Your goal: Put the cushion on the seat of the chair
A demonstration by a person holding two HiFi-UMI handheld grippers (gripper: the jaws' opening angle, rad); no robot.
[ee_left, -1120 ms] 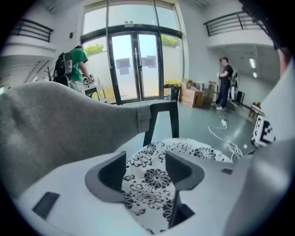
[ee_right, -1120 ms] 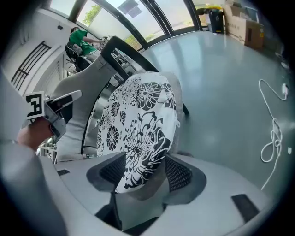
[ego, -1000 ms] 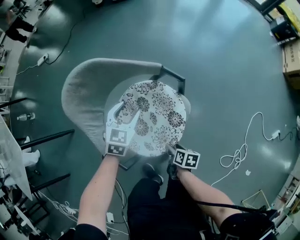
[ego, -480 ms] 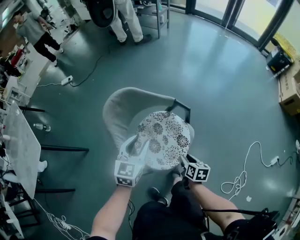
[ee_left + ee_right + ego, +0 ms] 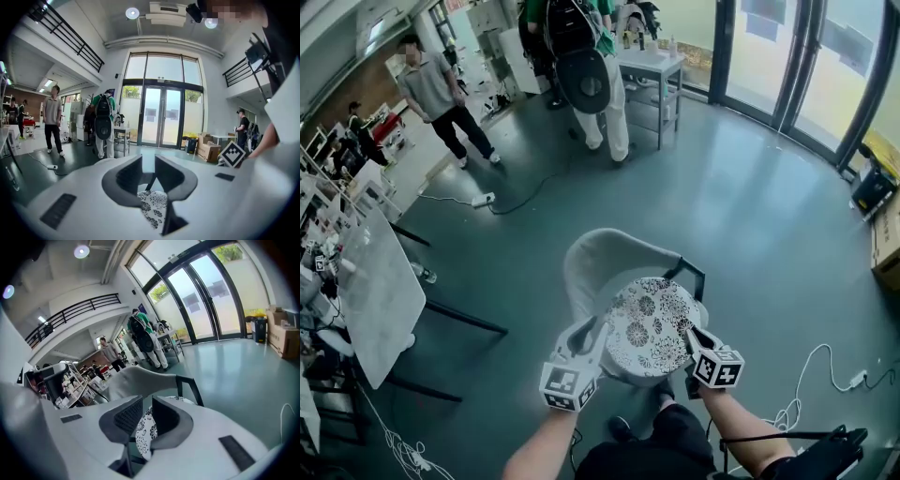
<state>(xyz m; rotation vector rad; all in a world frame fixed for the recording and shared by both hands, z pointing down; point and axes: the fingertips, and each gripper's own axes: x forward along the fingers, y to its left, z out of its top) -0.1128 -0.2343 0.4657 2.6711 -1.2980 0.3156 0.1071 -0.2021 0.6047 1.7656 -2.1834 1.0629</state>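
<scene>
Left gripper (image 5: 585,334) and right gripper (image 5: 690,335) have lifted off one cushion (image 5: 649,328), left on one chair (image 5: 592,259); both jaws, just closing, stand narrowly apart, empty.

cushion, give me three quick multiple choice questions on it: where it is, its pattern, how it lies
1. Where is the cushion?
A on the floor
B on the seat of the chair
C on a table

2. What is its pattern?
A red stripes
B black flowers on white
C plain blue

3. How does it lie?
A flat
B rolled up
C standing on edge

Answers:
1 B, in the head view it covers the seat in front of the grey backrest.
2 B, dark blooms on white show in all three views.
3 A, its whole round face points up at the head camera.
</scene>
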